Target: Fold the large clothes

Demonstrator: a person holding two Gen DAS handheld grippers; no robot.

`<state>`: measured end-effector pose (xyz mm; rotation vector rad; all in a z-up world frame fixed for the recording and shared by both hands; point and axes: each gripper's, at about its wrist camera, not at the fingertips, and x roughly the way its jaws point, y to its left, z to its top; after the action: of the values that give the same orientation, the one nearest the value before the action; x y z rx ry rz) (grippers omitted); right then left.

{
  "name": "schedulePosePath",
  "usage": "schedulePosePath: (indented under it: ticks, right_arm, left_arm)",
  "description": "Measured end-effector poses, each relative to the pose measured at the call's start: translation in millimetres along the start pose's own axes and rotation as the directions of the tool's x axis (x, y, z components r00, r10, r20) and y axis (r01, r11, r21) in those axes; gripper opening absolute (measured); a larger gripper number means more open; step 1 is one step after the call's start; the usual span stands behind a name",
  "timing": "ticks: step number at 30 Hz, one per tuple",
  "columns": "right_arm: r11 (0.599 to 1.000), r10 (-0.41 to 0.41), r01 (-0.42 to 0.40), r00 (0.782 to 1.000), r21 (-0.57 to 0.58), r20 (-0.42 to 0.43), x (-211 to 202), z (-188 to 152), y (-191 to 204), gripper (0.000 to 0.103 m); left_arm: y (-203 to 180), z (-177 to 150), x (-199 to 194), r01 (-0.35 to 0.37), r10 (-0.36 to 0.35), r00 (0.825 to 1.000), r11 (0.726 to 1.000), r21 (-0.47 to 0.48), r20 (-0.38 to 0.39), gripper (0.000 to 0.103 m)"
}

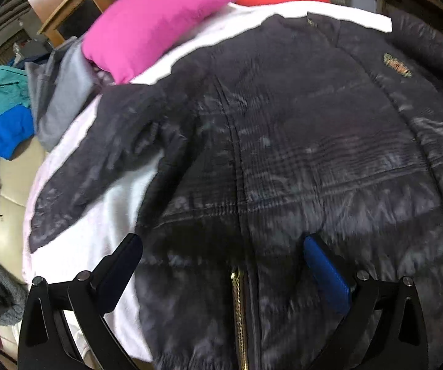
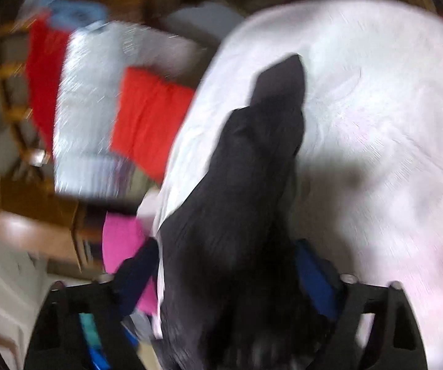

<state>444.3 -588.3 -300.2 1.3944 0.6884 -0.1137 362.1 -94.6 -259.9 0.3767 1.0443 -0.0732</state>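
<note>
Spread wide, the left gripper's [image 1: 221, 243] fingers hang over the dark padded jacket [image 1: 298, 141], which lies flat, zip up, on a white sheet [image 1: 110, 203] beside a pink pillow [image 1: 150, 24]. Between the right gripper's [image 2: 224, 256] fingers runs the jacket's sleeve [image 2: 252, 154]; blur hides whether they pinch it.

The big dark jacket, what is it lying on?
The dark jacket lies on a white sheet, which shows around its sleeve and collar. Anything directly beneath the jacket's body is covered, so that cannot be seen.
</note>
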Motion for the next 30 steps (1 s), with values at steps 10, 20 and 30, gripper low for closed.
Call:
schedulePosePath:
  ticks: [10, 20, 30]
  right_arm:
    - [0.982, -0.048, 0.068, 0.993, -0.178, 0.112, 26, 14, 46, 0.024]
    - [0.772, -0.015, -0.026, 0.998, -0.635, -0.059, 43, -163, 191, 0.026]
    - [0.778, -0.228, -0.003, 0.931, -0.629, -0.286, 110, -315, 124, 0.084]
  left_arm:
    - [14, 3, 16, 0.179, -0.184, 0.982, 0.979, -0.098, -0.038, 0.103]
    - [45, -14, -49, 0.133, -0.127, 0.990, 0.986, -0.098, 0.063, 0.103]
    - [93, -33, -105, 0.121, -0.098, 0.982, 0.982, -0.148, 0.159, 0.103]
